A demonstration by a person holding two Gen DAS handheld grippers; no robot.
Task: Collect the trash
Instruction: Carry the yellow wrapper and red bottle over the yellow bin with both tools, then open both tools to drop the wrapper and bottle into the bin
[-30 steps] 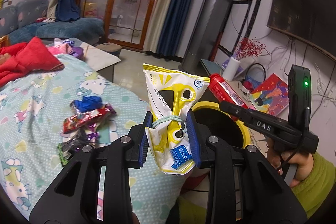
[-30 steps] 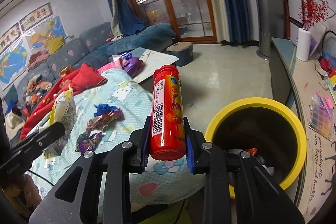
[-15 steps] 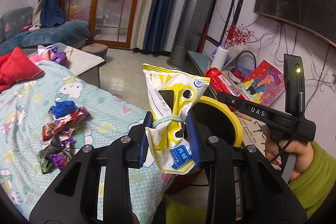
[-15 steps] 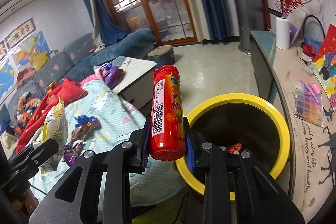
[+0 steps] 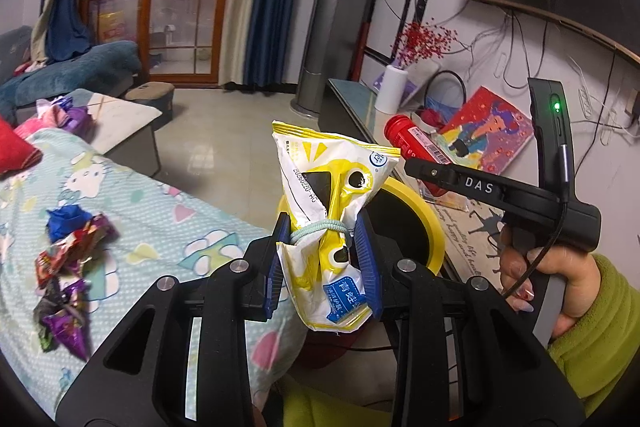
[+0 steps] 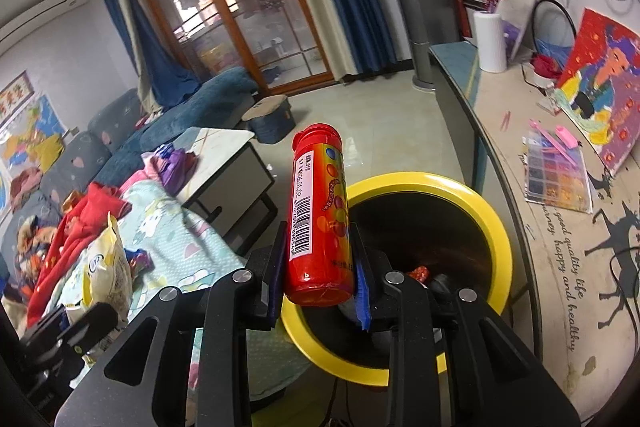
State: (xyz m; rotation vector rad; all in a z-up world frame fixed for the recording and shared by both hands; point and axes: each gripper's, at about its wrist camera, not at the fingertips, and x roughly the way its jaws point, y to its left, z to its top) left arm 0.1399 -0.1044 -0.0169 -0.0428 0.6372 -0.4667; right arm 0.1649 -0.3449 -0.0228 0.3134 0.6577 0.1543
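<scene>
My left gripper [image 5: 323,263] is shut on a yellow and white snack bag [image 5: 328,211] tied with a hair band, held just left of the yellow-rimmed bin [image 5: 430,223]. My right gripper [image 6: 318,275] is shut on a red candy tube [image 6: 320,215], upright over the near rim of the bin [image 6: 496,227]. The bin holds some trash at its bottom. The tube [image 5: 416,143] and right gripper also show in the left wrist view, and the bag [image 6: 106,267] in the right wrist view. Several crumpled wrappers [image 5: 68,259] lie on the Hello Kitty cloth.
A low table with a patterned cloth [image 5: 168,227] stands left of the bin. A long counter [image 6: 560,247] with a bead box, a painting and a paper roll runs on the right. A small table [image 6: 228,163], sofa and glass doors are behind.
Both grippers have moved right, toward the bin. The candy tube now stands over the bin's near rim, and the snack bag is closer to the bin. Both stay shut on their items.
</scene>
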